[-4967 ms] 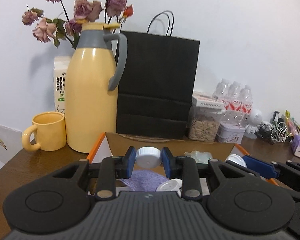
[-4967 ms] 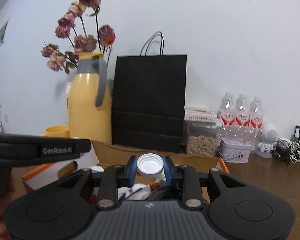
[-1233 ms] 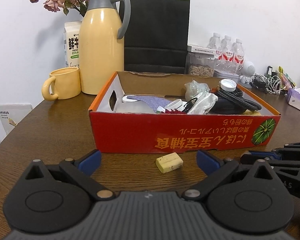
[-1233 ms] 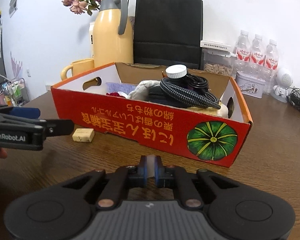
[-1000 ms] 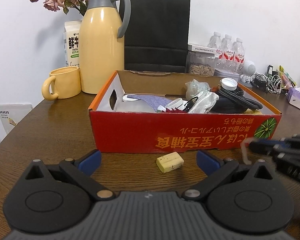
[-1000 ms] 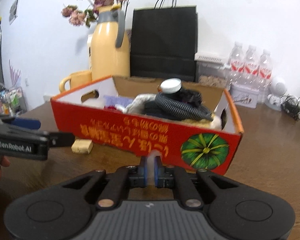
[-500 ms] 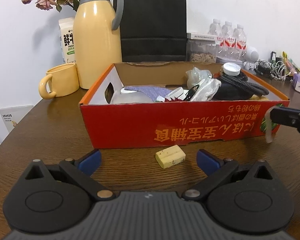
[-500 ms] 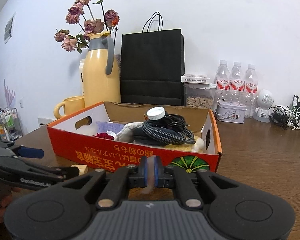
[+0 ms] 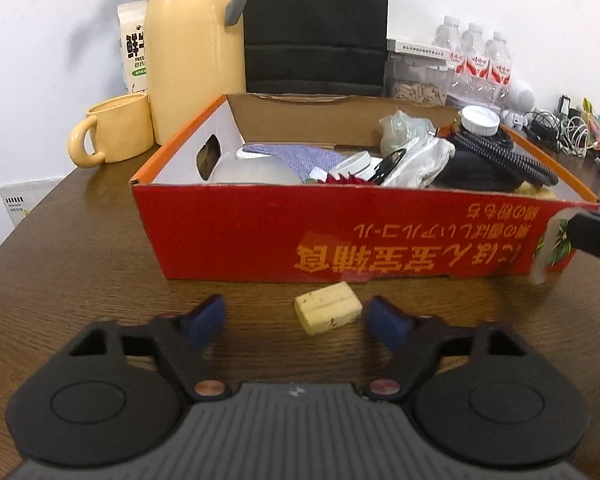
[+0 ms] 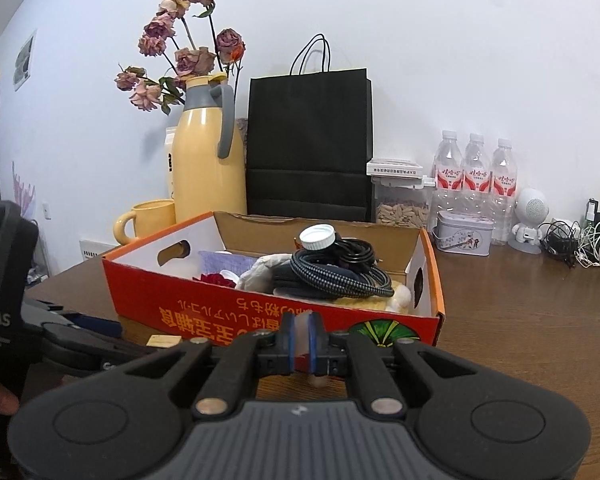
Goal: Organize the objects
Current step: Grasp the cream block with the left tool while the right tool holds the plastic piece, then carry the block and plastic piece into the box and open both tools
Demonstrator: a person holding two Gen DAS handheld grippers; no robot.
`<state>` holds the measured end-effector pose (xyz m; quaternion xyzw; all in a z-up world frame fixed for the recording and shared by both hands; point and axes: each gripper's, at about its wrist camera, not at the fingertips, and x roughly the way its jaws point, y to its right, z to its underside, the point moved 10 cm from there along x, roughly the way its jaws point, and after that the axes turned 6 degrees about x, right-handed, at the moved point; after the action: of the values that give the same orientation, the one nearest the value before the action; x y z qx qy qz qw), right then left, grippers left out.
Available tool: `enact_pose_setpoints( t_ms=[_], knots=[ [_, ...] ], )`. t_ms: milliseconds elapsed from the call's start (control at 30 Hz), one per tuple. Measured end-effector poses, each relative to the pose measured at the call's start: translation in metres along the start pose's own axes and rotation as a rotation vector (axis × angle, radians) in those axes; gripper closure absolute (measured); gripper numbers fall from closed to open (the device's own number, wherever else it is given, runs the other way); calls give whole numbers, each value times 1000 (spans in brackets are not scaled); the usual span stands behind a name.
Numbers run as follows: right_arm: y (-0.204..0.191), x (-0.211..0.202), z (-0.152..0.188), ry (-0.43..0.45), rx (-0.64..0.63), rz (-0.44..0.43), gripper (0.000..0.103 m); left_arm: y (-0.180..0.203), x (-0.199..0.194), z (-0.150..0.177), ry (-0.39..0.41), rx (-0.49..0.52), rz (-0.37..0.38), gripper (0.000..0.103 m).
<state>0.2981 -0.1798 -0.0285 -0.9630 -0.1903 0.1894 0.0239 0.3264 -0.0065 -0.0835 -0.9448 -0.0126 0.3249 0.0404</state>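
While the right hand-held gripper [image 10: 300, 340] pinched a thin translucent strip [image 9: 544, 248], the left hand-held gripper [image 9: 296, 316] was closing around the yellow block [image 9: 327, 307] just ahead on the surface [image 9: 80, 240], not yet touching; looked like a pickup, then boxing it [image 9: 340, 236].

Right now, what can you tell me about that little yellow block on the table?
The little yellow block is a pale, cream-yellow brick shape with a groove along its top and a few dark specks. What it is made of is unclear. It lies flat on the brown wooden table, turned a bit sideways, just in front of the red cardboard box and apart from it. The left gripper is closing its jaws around it, but the blue pads are not touching it.
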Motion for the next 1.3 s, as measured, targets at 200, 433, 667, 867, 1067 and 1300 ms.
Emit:
enact_pose_setpoints(
  t_ms=[200,433,667,867,1067,1300],
  knots=[
    [0,0,1,-3,-5,0,97,8,-3,-3,21,9,37,67],
    [0,1,2,-2,-6,3,97,7,-11,-7,61,3,37,67],
    [-1,-1,-1,15,-12,-3,97,8,-27,-14,117,-4,59,67],
    [-13,-4,-18,51,-21,-29,97,5,-51,-44,200,-20,101,67],
    [-41,7,-57,111,-70,-57,97,-14,-56,-88,284,-49,73,67],
    [-55,42,-92,138,-67,-36,97,-38,-36,-123,308,-108,38,67]
  ],
)
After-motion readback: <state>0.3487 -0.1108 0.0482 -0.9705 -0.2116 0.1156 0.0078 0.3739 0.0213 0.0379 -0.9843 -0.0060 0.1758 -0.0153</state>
